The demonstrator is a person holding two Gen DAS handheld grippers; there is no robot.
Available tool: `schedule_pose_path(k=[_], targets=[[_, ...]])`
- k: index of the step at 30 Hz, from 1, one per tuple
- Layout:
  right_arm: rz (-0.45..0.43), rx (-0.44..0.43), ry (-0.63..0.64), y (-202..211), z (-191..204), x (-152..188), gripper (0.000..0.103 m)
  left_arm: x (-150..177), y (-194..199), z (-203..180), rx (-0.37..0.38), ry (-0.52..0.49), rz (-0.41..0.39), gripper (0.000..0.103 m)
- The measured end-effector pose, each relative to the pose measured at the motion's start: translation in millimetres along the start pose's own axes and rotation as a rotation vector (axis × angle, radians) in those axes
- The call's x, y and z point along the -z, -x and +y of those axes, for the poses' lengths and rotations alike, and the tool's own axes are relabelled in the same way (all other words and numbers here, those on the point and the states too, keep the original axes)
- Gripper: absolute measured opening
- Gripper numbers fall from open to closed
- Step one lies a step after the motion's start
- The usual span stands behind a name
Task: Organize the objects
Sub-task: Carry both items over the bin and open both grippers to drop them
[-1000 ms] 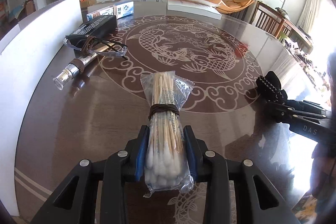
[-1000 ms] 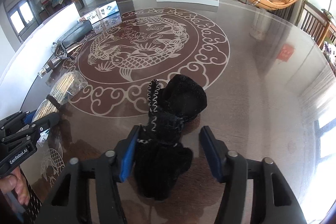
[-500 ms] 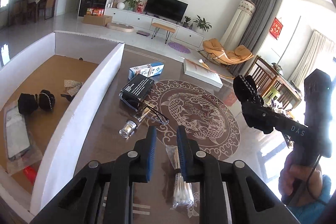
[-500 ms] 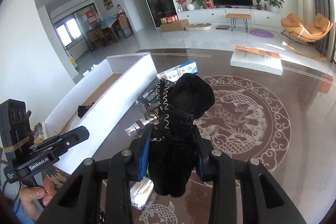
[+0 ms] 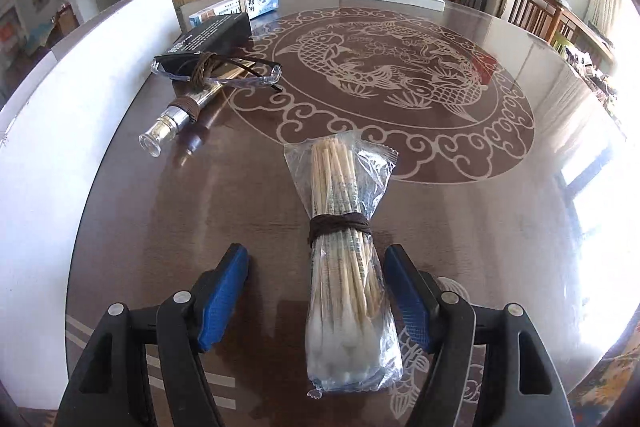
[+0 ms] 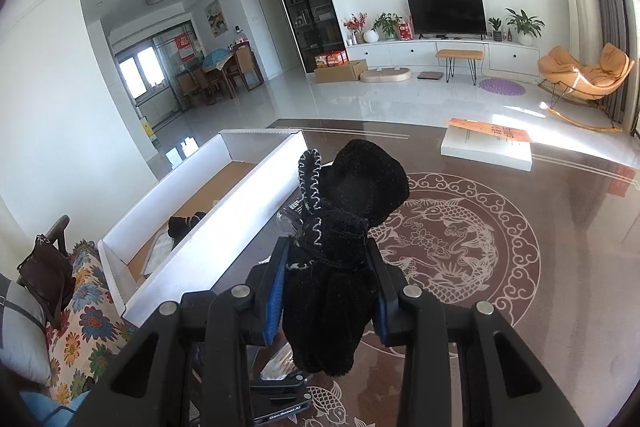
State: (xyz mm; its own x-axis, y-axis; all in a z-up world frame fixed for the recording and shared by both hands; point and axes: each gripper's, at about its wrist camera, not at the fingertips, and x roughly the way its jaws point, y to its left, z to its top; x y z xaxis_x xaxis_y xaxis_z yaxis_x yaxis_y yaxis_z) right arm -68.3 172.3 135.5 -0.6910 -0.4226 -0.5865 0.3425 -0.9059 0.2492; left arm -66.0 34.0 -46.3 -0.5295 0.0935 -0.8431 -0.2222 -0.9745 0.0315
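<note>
R gripper point(image 6: 328, 291) is clamped on the black glove point(image 6: 344, 251), held high over the table near the white box point(image 6: 192, 235), prob. its destination, while L gripper point(image 5: 316, 299) sits spread wide around the swab pack point(image 5: 344, 267) w/o touching.

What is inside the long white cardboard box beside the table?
Inside the long white cardboard box, a brown floor, a black fabric item and a pale flat packet show. The near wall hides the rest.

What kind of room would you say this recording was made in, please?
Most likely a home living and dining room: a television on a low white cabinet, an orange rocking chair, and a large patterned table.
</note>
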Motion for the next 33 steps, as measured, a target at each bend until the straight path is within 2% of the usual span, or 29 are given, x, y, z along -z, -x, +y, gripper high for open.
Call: schedule_pose_path(k=[1,2,4,7,9,12,15,17,19,21,22,23,24,26,28,30,32,33], targets=[[0.001,0.006,-0.001,1.0,-1.2,1.7,0.036,0.5,1.7,-1.7,0.025,0.001,-0.008,0.035],[0.003,0.010,-0.002,0.5,-3.3,1.7,0.036,-0.4,5.4,-3.2,0.013,-0.004,-0.012,0.028],[0.019,0.013,0.001,-5.4,-5.1,1.9,0.036,-1.4,15.8,2.3,0.015,0.011,-0.057,0.028],[0.044,0.005,0.025,-19.4,-0.9,-3.4,0.036,-7.7,50.5,40.0,0.108,0.147,-0.119,0.028],[0.058,-0.019,0.046,-31.9,11.7,-11.5,0.036,-13.6,84.1,75.3,0.132,0.228,-0.181,0.028],[0.085,-0.106,0.077,-61.6,51.0,-27.5,0.036,-17.8,130.0,144.8,0.068,0.335,-0.268,0.028],[0.130,-0.226,0.130,-104.6,112.7,-38.7,0.036,-14.1,149.5,224.3,-0.026,0.459,-0.283,0.028],[0.177,-0.294,0.167,-138.4,157.7,-41.9,0.036,-9.9,147.1,271.2,-0.115,0.514,-0.240,0.029],[0.238,-0.342,0.177,-171.0,195.3,-40.3,0.037,-3.2,138.4,311.9,-0.171,0.575,-0.173,0.031],[0.327,-0.370,0.184,-203.0,225.2,-33.3,0.042,5.8,130.6,339.3,-0.199,0.623,-0.113,0.045],[0.376,-0.367,0.183,-219.5,236.1,-28.8,0.053,8.5,126.6,347.8,-0.201,0.640,-0.093,0.064],[0.418,-0.355,0.184,-232.5,244.1,-23.1,0.071,10.9,124.1,352.8,-0.208,0.651,-0.081,0.076],[0.448,-0.339,0.186,-242.1,249.2,-19.0,0.077,13.7,123.2,354.2,-0.221,0.655,-0.081,0.077],[0.463,-0.317,0.180,-245.0,249.5,-14.6,0.079,17.9,129.0,347.6,-0.233,0.656,-0.108,0.077],[0.396,-0.323,0.156,-228.2,237.1,-15.5,0.079,20.6,140.0,327.5,-0.219,0.639,-0.164,0.077],[0.283,-0.284,0.160,-200.9,216.1,-17.0,0.085,17.6,151.6,293.4,-0.187,0.586,-0.217,0.077],[0.165,-0.194,0.168,-170.5,186.5,-12.9,0.103,12.2,160.3,248.6,-0.128,0.507,-0.261,0.084],[0.119,-0.137,0.167,-158.0,167.2,-8.4,0.103,11.0,164.7,224.3,-0.092,0.465,-0.284,0.087]])
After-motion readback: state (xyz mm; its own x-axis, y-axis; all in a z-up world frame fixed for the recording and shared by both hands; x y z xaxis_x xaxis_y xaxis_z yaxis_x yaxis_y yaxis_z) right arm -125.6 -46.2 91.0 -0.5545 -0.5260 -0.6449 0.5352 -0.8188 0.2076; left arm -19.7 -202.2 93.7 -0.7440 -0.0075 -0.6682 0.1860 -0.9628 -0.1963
